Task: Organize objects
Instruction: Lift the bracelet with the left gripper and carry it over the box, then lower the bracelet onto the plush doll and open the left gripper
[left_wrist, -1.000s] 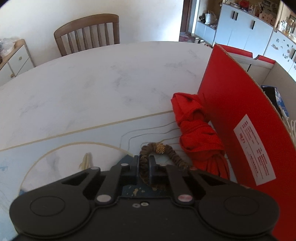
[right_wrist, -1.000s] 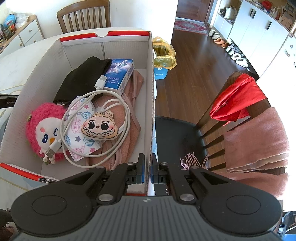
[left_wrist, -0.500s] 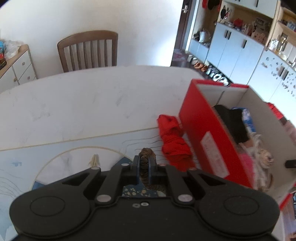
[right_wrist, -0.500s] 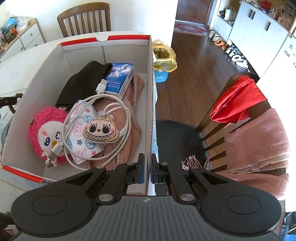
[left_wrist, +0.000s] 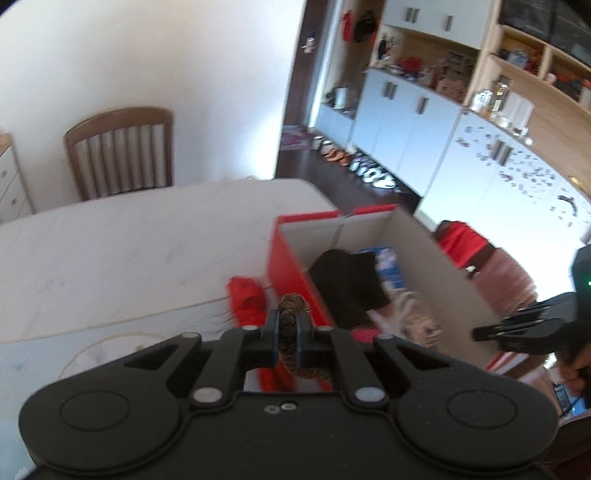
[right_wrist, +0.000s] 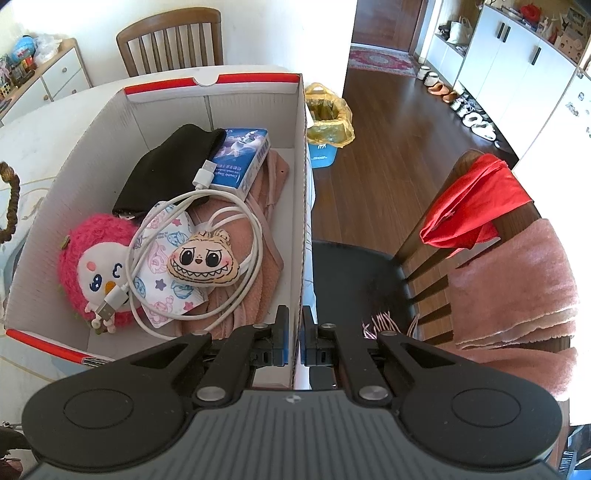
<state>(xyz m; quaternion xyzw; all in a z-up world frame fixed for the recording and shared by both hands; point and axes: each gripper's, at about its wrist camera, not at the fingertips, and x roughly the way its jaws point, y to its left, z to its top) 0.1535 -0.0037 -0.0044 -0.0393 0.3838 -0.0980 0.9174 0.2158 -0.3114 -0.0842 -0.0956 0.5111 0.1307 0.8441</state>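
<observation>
Left wrist view: left claw (left_wrist: 290, 334), clamped on the brown scrunchie (left_wrist: 293, 332), has lifted it off the desk (left_wrist: 129, 243); box (left_wrist: 291, 266) just ahead-right; right claw (right_wrist: 293, 334) pinches the box wall

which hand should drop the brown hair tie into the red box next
Left. The left gripper already holds the brown hair tie beside the red box, while the right gripper is clamped on the box's wall.

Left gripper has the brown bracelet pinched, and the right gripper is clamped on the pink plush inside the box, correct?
Not quite. The right gripper is clamped on the box wall, not the pink plush, as the right wrist view shows. The left gripper does pinch the brown bracelet.
</observation>
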